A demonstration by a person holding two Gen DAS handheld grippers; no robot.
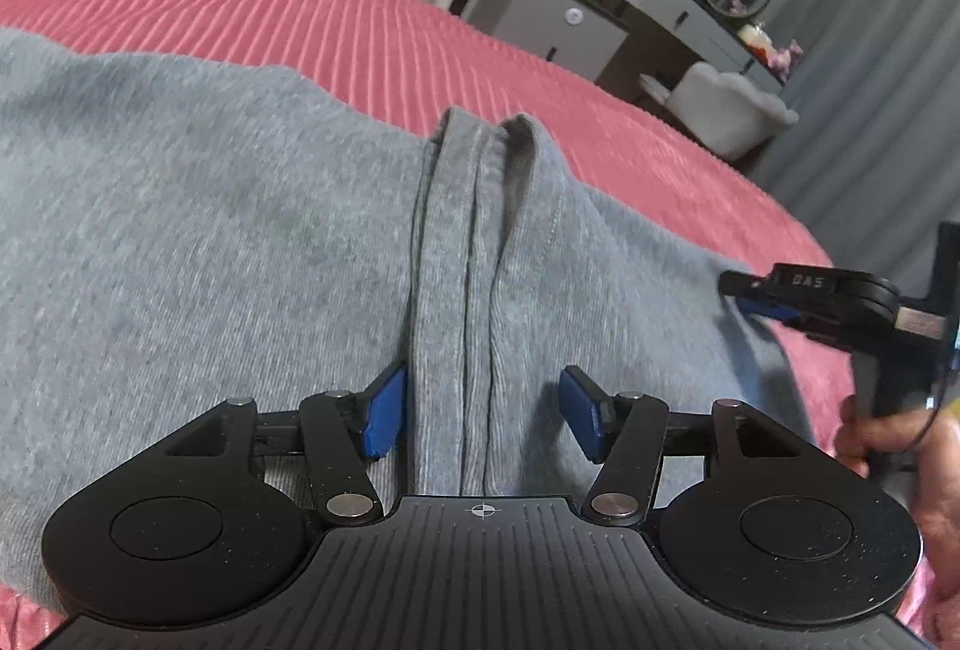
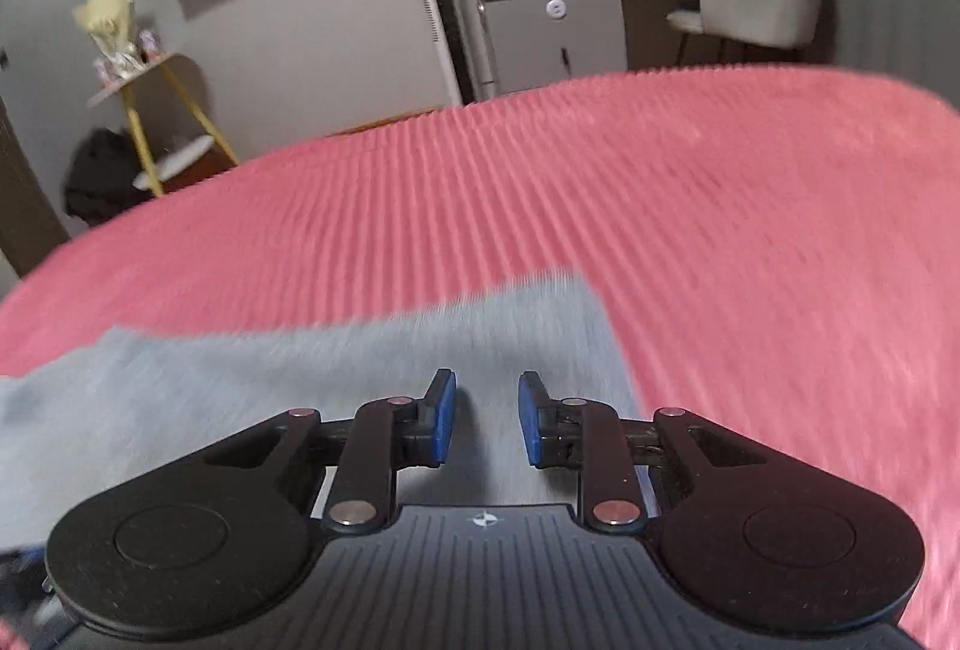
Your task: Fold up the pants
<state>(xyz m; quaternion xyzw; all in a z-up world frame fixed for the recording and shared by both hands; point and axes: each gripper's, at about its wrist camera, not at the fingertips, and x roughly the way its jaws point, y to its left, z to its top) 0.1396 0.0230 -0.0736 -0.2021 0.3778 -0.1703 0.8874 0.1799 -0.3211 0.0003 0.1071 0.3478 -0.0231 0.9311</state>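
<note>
Grey knit pants [image 1: 198,230]: we see them spread flat on the ribbed pink bedspread [image 1: 300,8], filling most of the left wrist view.
Raised ridge: a pinched-up fold [image 1: 474,254] of the grey fabric runs away from us between the left gripper's blue pads, ending in a cuff-like hem near the far edge of the cloth.
Left gripper [image 1: 480,419]: our jaws stand apart; one pad touches the ridge's side, the other is clear, so nothing is clamped.
Right gripper [image 2: 487,419]: our jaws are narrow but parted, with bare grey cloth showing in the gap; nothing is gripped. The picture is blurred.
Right gripper seen from the left: it sits at the cloth's right border [image 1: 774,296], with a hand [image 1: 906,458] on its handle.
Cloth edges: in the right wrist view a corner [image 2: 579,284] of the pants lies on pink.
Open room: wide pink bedspread lies bare beyond the pants to the far side and to the right.
</note>
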